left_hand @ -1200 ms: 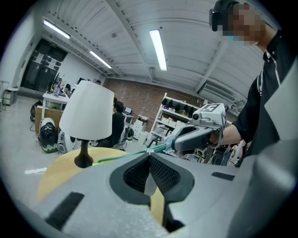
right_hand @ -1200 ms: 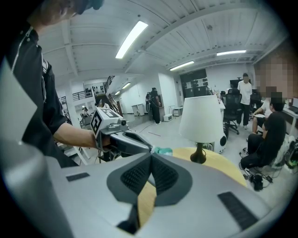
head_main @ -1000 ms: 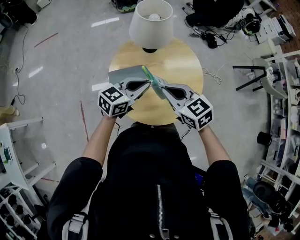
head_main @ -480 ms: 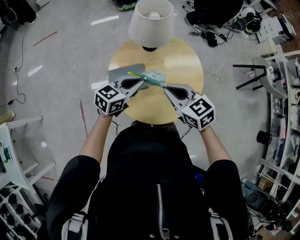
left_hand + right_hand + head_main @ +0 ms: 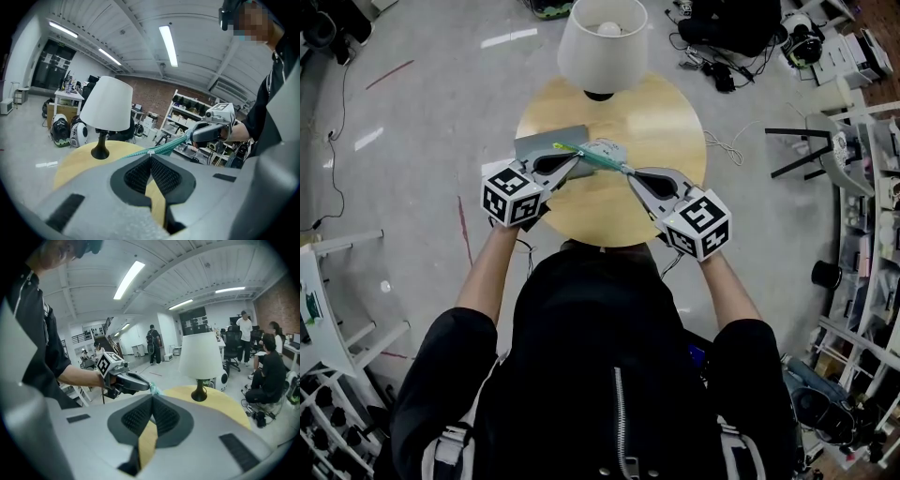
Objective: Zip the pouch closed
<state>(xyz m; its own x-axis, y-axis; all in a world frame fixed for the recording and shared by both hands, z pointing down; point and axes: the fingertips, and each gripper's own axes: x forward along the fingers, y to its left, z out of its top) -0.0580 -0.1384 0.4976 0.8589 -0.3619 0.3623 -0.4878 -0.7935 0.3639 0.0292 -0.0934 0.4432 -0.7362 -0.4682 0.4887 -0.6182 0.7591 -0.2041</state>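
Observation:
A teal pouch [image 5: 605,153] hangs stretched between my two grippers above the round wooden table [image 5: 661,122]. My left gripper [image 5: 579,159] is shut on a small pale tab on the pouch's zip line, which looks like the zipper pull. My right gripper [image 5: 627,171] is shut on the pouch's right end. In the left gripper view the pouch's teal edge [image 5: 169,146] runs taut from my left gripper's tips [image 5: 150,153] to the right gripper [image 5: 206,133]. In the right gripper view a bit of the teal pouch [image 5: 155,391] shows at my right gripper's tips [image 5: 152,395], and the left gripper [image 5: 127,382] is just beyond.
A white-shaded lamp [image 5: 602,42] stands at the table's far edge. A flat grey slab [image 5: 539,142] lies on the table's left side, under the left gripper. Shelving, chairs and cables ring the table on the floor. People stand and sit in the background of the right gripper view.
My left gripper has moved left and slightly down. The pouch, held up steeply a second ago, now lies flatter and is drawn out longer between the grippers. The right gripper stayed put.

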